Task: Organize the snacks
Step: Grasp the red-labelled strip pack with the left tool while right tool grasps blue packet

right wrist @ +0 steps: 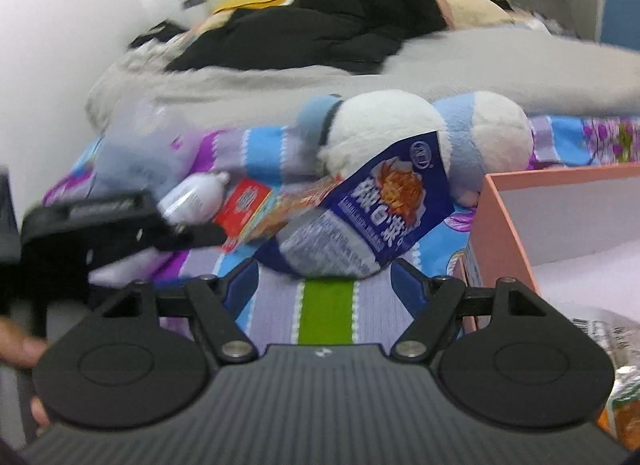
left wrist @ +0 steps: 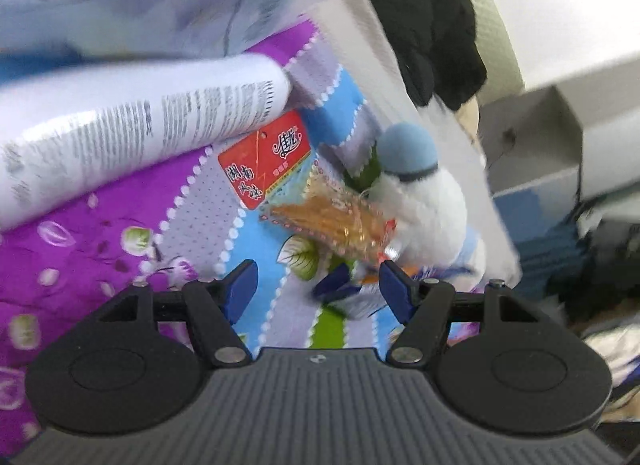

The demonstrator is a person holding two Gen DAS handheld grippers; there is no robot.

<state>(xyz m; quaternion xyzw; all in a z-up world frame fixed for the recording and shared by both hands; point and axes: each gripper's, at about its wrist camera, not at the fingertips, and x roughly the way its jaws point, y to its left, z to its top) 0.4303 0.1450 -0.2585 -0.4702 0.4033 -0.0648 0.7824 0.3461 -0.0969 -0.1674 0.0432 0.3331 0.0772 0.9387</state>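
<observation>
On the patterned bedspread (left wrist: 120,233) lie a red snack packet (left wrist: 264,159) and a clear packet of orange sticks (left wrist: 336,225). My left gripper (left wrist: 320,289) is open just short of them, with a corner of the blue snack packet (left wrist: 340,289) near its right finger. In the right wrist view the blue snack packet (right wrist: 376,213) leans on a plush toy (right wrist: 384,129). My right gripper (right wrist: 326,281) is open right below it, and its pads do not touch it. The red packet (right wrist: 246,201) lies to the left. The left gripper (right wrist: 100,225) shows there as a dark blur.
A white bottle (left wrist: 140,133) lies left of the red packet. The blue and white plush toy (left wrist: 420,193) sits behind the snacks, and black clothing (right wrist: 320,25) is piled further back. A pink box (right wrist: 504,225) with several packets (right wrist: 616,345) inside stands at the right. A hand (right wrist: 16,345) shows at the left edge.
</observation>
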